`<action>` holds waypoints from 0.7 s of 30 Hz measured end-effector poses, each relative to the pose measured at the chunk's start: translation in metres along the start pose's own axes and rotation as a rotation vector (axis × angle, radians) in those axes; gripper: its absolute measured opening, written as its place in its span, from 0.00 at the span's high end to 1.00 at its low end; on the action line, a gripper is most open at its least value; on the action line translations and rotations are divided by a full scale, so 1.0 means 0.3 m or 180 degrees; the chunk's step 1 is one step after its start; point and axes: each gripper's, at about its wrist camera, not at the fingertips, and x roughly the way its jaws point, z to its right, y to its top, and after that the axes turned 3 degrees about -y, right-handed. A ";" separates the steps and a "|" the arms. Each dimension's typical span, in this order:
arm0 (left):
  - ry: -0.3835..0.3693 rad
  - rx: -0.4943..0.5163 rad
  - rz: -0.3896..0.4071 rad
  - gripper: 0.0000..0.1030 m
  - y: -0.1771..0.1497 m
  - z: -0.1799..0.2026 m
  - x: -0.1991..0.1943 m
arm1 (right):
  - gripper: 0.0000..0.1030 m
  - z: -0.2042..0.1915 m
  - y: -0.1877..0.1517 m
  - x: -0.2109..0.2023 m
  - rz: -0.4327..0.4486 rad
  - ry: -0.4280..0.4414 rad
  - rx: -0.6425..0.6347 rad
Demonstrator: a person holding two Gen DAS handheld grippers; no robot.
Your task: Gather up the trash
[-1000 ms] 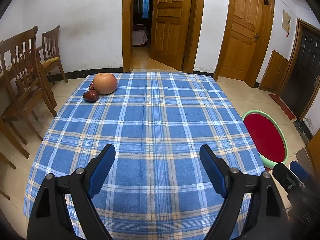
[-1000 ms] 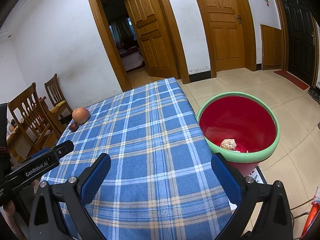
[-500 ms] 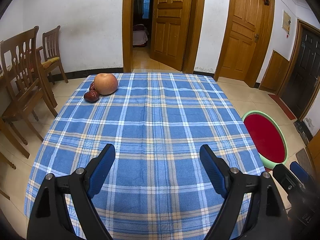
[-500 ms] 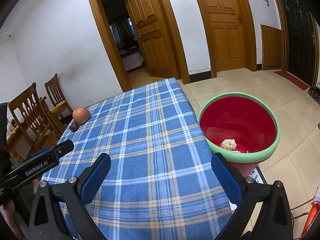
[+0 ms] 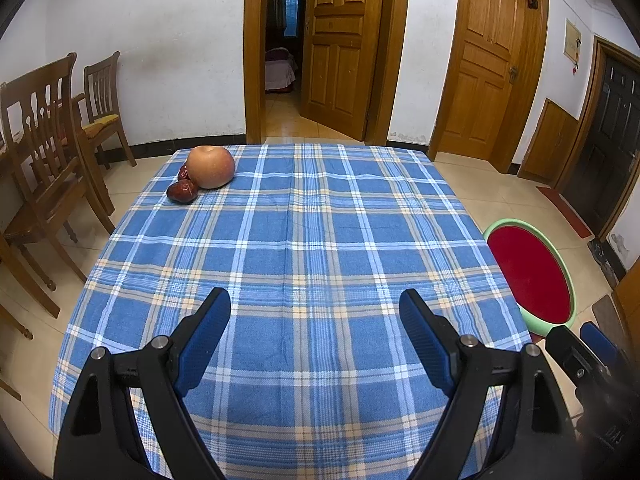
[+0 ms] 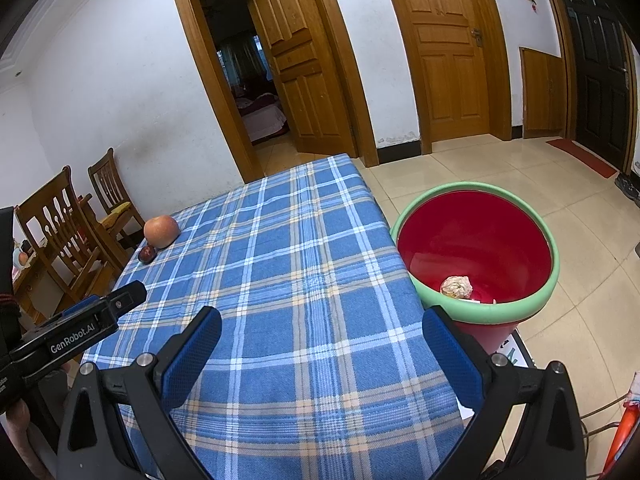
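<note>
A red bin with a green rim (image 6: 476, 312) stands on the floor at the table's right side; a crumpled paper ball (image 6: 456, 286) lies inside it. The bin also shows in the left wrist view (image 5: 570, 300). My left gripper (image 5: 314, 308) is open and empty over the near part of the blue plaid tablecloth (image 5: 304, 232). My right gripper (image 6: 322, 326) is open and empty over the table's near right part, beside the bin. An apple (image 5: 211, 167) and dark red dates (image 5: 182, 191) sit at the far left corner.
Wooden chairs (image 5: 44, 152) stand left of the table. An open door (image 5: 340, 44) and closed doors are on the far wall. The left gripper body (image 6: 72, 336) shows at the left of the right wrist view. Tiled floor surrounds the bin.
</note>
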 end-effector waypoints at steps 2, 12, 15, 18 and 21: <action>0.0003 -0.0001 0.0002 0.17 0.000 0.000 0.000 | 0.01 -0.001 0.000 0.000 0.0001 -0.0001 -0.0001; 0.0000 0.0002 -0.0001 0.17 -0.001 0.000 0.000 | 0.01 -0.004 -0.002 -0.002 -0.0004 -0.0003 0.0004; 0.0000 -0.0001 -0.0001 0.17 -0.001 0.000 0.000 | 0.01 -0.003 -0.002 -0.002 -0.0004 -0.0002 0.0002; 0.0004 -0.0001 -0.0002 0.17 -0.001 0.000 0.000 | 0.01 -0.001 -0.001 -0.002 -0.0004 0.0000 0.0005; 0.0001 -0.0003 -0.0003 0.17 -0.001 0.001 0.000 | 0.01 -0.003 -0.002 -0.003 -0.0004 -0.0003 0.0006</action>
